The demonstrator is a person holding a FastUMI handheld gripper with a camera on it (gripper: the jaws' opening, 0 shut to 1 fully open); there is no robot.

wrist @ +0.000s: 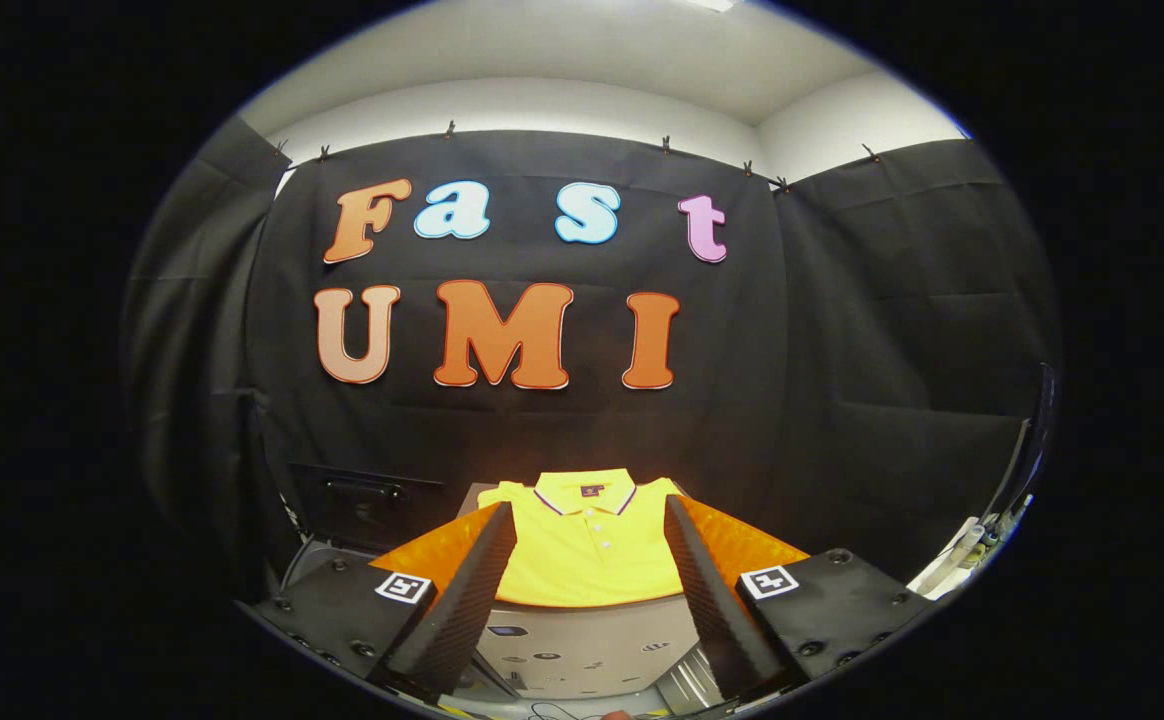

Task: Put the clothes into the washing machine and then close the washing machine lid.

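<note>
On an orange surface before the black cloth wall, a soft, light shirt lies flat just ahead of the gripper's open, empty fingers; best pinched at its near hem, I judge

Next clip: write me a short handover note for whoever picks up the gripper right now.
Gripper: open, holding nothing, fingers spread wide.
Yellow polo shirt: lies flat, collar away from the fingers, on an orange surface, just ahead of and between the fingers, untouched.
Washing machine: its grey top panel sits below the fingers; whether the lid is open cannot be told.
Done: nothing yet.
Left: grasp the shirt, put it in the machine, close the lid.
</note>
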